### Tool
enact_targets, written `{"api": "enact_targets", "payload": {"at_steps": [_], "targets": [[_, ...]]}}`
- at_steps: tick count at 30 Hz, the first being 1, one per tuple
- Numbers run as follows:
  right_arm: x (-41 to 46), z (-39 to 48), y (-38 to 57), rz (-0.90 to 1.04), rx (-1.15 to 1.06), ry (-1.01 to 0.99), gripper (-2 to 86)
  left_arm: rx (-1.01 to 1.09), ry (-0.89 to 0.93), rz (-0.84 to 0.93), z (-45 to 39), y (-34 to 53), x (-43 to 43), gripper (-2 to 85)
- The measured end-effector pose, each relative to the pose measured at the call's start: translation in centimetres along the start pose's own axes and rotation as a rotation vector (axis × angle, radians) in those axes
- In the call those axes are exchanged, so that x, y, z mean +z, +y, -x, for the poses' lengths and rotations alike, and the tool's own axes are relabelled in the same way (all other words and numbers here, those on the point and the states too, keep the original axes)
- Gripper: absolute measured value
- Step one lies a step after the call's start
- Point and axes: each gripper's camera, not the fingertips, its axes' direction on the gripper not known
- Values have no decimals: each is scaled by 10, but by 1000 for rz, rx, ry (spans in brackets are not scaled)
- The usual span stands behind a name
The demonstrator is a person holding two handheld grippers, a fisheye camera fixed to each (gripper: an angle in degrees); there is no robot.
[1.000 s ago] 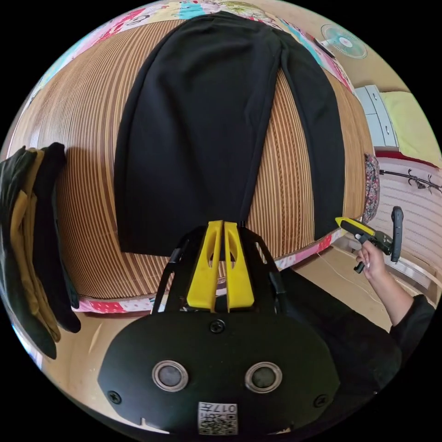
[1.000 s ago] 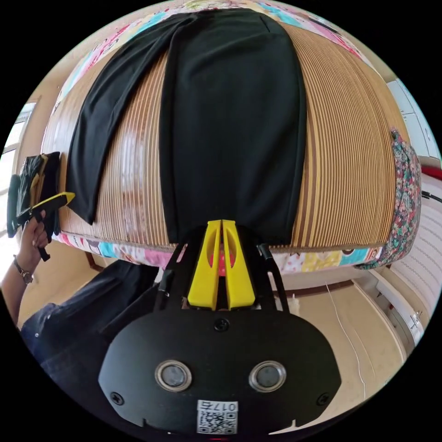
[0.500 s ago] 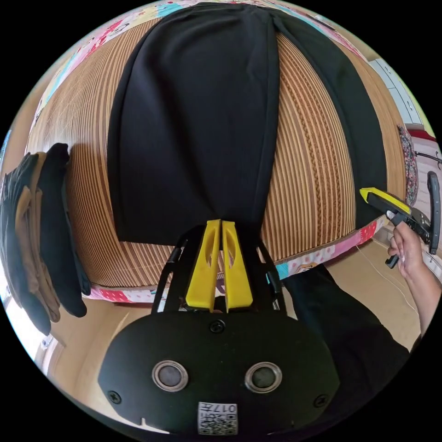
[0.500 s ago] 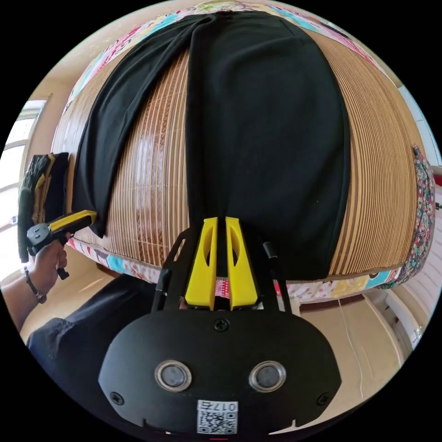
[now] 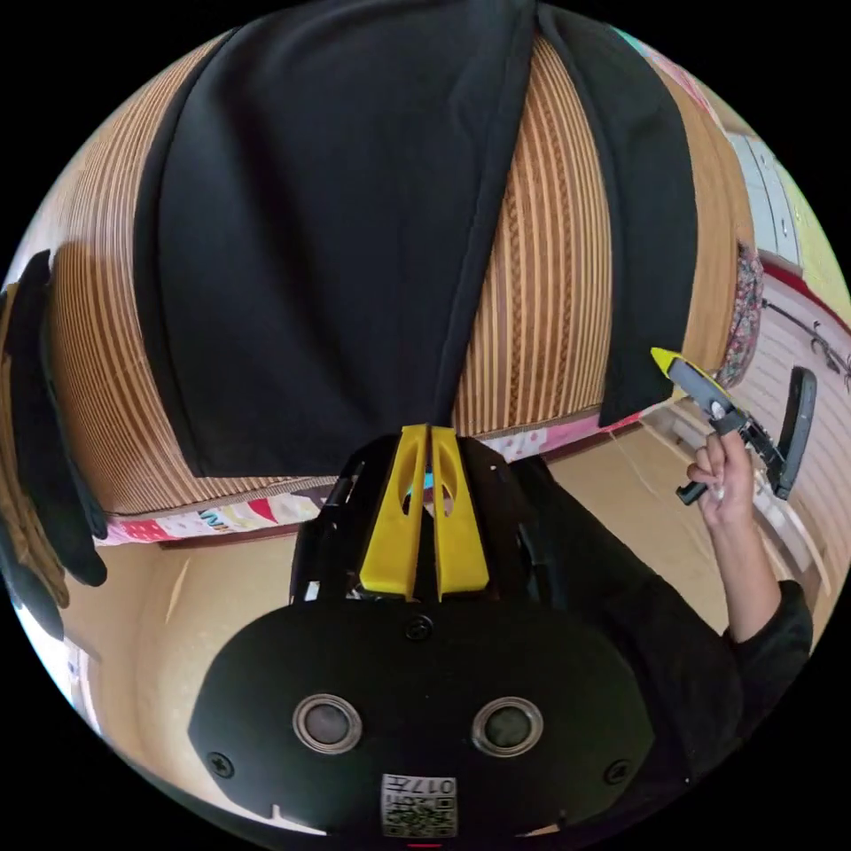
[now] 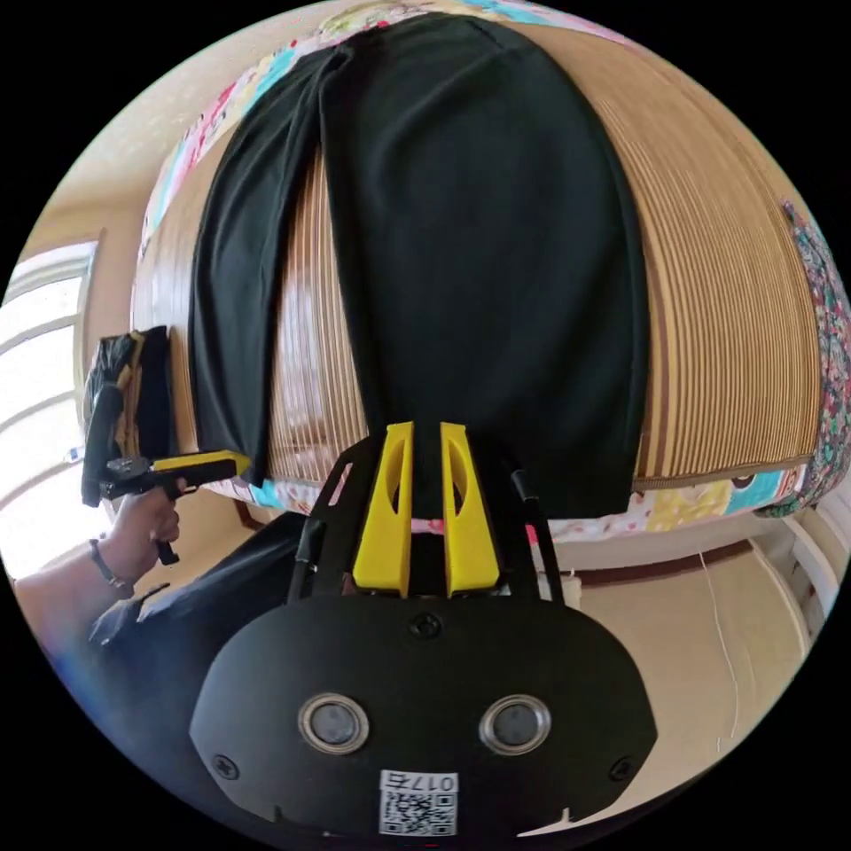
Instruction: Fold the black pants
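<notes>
The black pants point(image 5: 310, 222) lie flat on a bamboo mat point(image 5: 541, 266), legs spread and hems toward me. My left gripper point(image 5: 424, 433) is shut, its tips at the inner hem corner of the wider-looking leg. In the right gripper view the left gripper point(image 6: 238, 460) points at that leg's hem, held in a hand. My right gripper point(image 6: 426, 430) is open a little over the other leg of the pants point(image 6: 487, 248), near its hem, with black cloth showing in the gap. In the left gripper view the right gripper point(image 5: 665, 359) hovers by that leg's outer hem corner.
The mat covers a bed with a patchwork quilt edge point(image 6: 700, 501). A pile of dark and tan clothes point(image 5: 35, 425) sits at the mat's left end. A floral cushion point(image 6: 829, 337) lies at the right end. Tan floor with a thin cable point(image 6: 722, 638) runs below.
Both cameras have shifted nearer to the hems. The right gripper's jaws went from shut to slightly parted. The left gripper stayed shut. The pants have not moved.
</notes>
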Motion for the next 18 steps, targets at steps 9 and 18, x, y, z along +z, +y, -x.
{"api": "enact_targets", "payload": {"at_steps": [9,18], "targets": [[-13,-16,-100,-55,-2,105,136,67,-75,-153,-15,-104,-70,81],[83,-23,-64,2,24,214,143,-46,-237,-232,-19,-49,48,40]]}}
